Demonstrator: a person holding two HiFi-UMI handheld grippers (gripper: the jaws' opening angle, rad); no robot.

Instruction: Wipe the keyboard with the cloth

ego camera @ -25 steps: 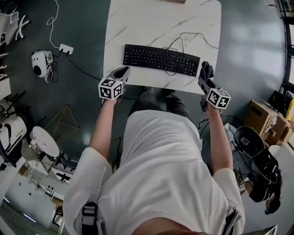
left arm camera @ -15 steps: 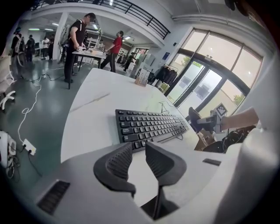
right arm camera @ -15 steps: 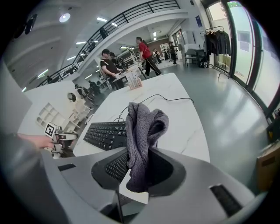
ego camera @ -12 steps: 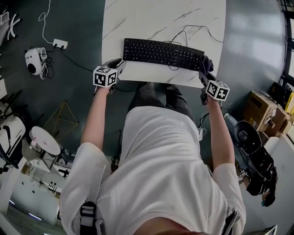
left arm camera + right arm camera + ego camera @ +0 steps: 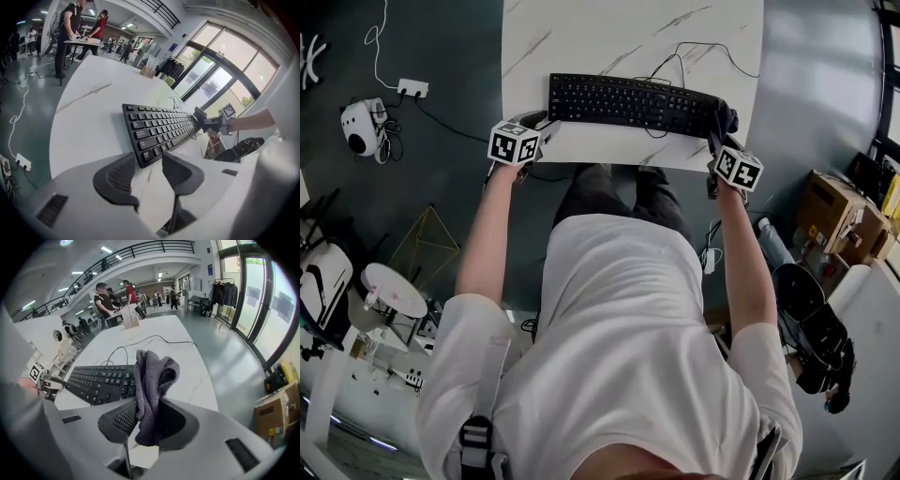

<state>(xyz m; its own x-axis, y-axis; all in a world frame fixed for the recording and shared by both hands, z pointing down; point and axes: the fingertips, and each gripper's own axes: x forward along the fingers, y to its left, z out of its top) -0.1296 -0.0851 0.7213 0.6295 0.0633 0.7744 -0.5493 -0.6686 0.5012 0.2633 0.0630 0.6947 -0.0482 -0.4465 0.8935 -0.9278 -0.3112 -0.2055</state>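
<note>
Right gripper [image 5: 147, 420] clamps cloth [image 5: 152, 376], poised at right end of keyboard [image 5: 633, 103]. Keyboard lies crosswise on table [image 5: 581, 37], long axis left-right. Left gripper [image 5: 150, 171] jaws opening, nothing between, keyboard's left end just ahead.

A black wired keyboard [image 5: 630, 103] lies flat along the table's [image 5: 581, 37] front edge. A bunched grey cloth [image 5: 152, 378], pinched in the right tongs [image 5: 146, 418], is over that table's front right corner.

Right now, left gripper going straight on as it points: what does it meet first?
Likely the keyboard end, or the table just before it; depth unclear. The left gripper is opening its jaws, nothing between them.
</note>
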